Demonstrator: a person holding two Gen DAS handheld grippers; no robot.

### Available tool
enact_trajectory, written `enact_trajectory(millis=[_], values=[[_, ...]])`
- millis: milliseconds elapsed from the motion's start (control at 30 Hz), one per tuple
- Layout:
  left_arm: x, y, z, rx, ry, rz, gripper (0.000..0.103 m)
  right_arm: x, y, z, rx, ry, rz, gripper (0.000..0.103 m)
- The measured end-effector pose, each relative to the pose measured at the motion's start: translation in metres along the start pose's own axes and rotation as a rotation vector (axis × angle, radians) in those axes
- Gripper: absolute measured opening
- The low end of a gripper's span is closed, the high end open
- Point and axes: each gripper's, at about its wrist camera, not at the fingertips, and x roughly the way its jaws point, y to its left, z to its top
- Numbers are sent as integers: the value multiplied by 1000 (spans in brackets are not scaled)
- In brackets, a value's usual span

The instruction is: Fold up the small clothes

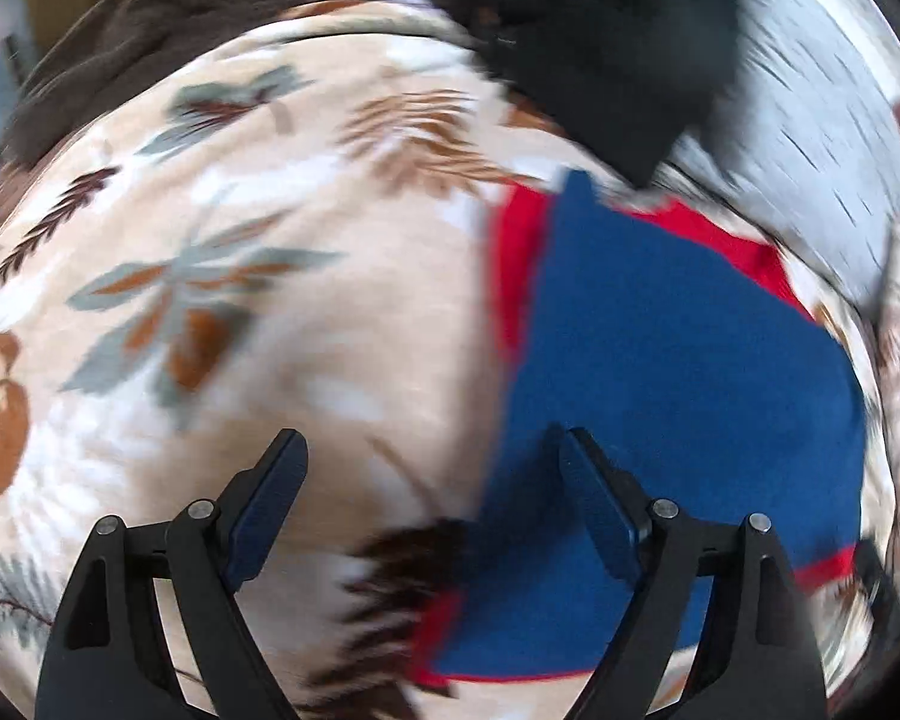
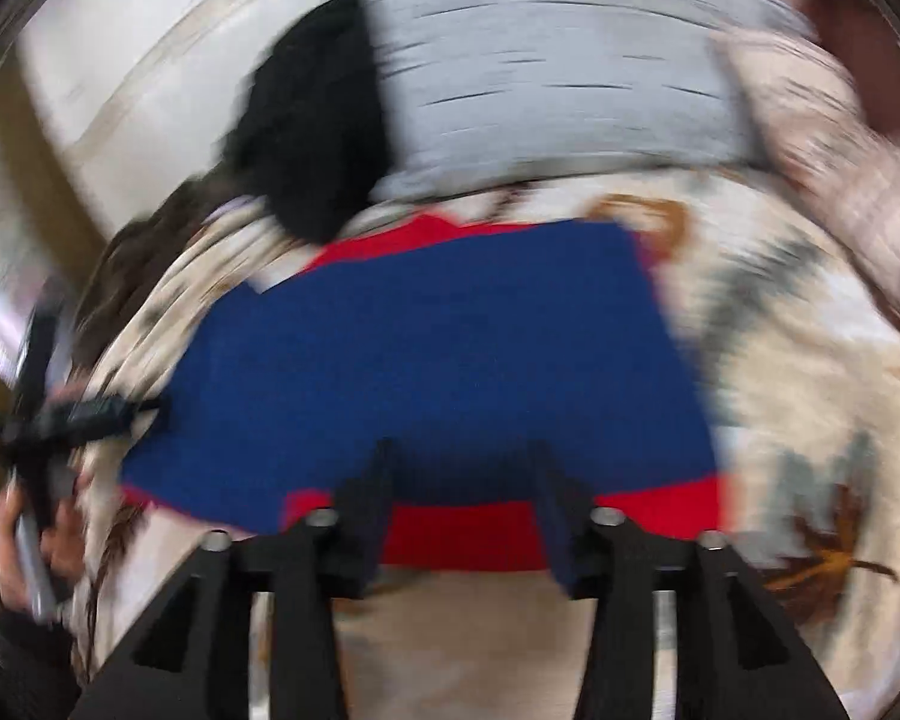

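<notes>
A blue garment [image 1: 660,360] with red parts [image 1: 513,264] lies flat on a cream blanket with a leaf print [image 1: 240,276]. My left gripper [image 1: 432,441] hangs open above the garment's left edge, one finger over the blanket and one over the blue cloth, with nothing between them. In the right wrist view the blue garment [image 2: 438,360] spreads across the middle, with a red band [image 2: 480,534] along its near side. My right gripper [image 2: 462,450] is open just above that near edge, and its pads press on nothing. Both views are blurred.
A black garment [image 1: 600,48] and a grey striped cloth [image 1: 810,138] lie beyond the blue one, also seen as the black garment [image 2: 318,138] and grey cloth [image 2: 558,72]. A dark brown blanket [image 1: 150,18] edges the far side. A hand [image 2: 30,546] shows at the left.
</notes>
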Motion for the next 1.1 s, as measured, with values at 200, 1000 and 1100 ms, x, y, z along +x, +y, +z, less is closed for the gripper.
enact_trajectory(millis=[200, 1000, 1100], values=[[5, 38, 12, -108, 30, -74, 87, 39, 117, -17, -289, 73, 83, 53], [25, 74, 40, -331, 122, -513, 87, 61, 192, -16, -550, -185, -36, 11], [33, 52, 53, -290, 174, -578, 87, 60, 186, -14, -532, -182, -17, 11]])
